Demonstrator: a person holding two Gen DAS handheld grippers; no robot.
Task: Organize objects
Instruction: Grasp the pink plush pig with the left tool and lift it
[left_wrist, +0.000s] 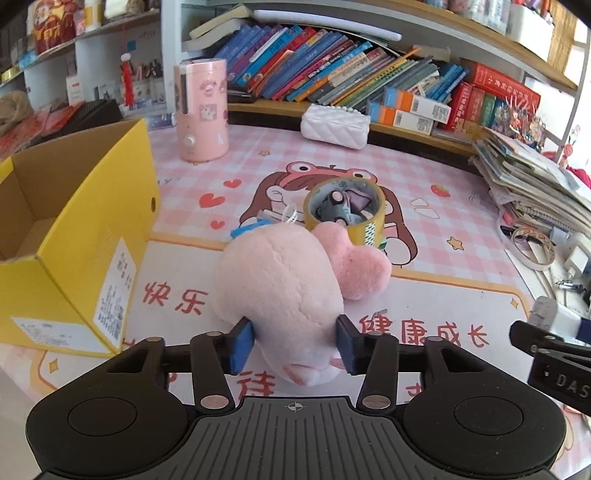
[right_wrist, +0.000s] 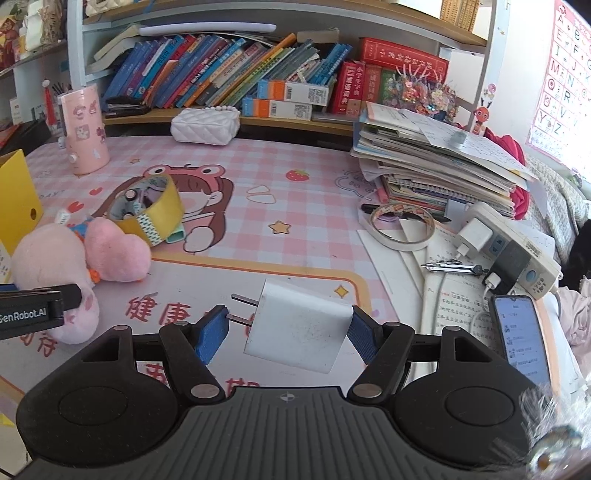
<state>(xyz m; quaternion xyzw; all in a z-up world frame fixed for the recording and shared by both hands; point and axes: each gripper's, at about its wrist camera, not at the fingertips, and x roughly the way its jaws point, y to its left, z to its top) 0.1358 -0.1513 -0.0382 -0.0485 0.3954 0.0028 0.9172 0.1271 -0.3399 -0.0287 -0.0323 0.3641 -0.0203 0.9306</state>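
Now left gripper clamped around pink plush toy; right gripper squeezing white charger plug, yellow box leftward

A soft pale-pink plush toy carries a deeper pink heart-shaped plush piece. The wide roll of yellowish-brown tape bears a strip of white with small green marks. The open cardboard box is bright yellow outside, plain brown inside, with white printed labels. The desk mat is pink-and-white checked, with red hearts, yellow stars and red characters. The blocky plastic charger plug is white, faintly speckled. The gripper pads are blue on black arms.
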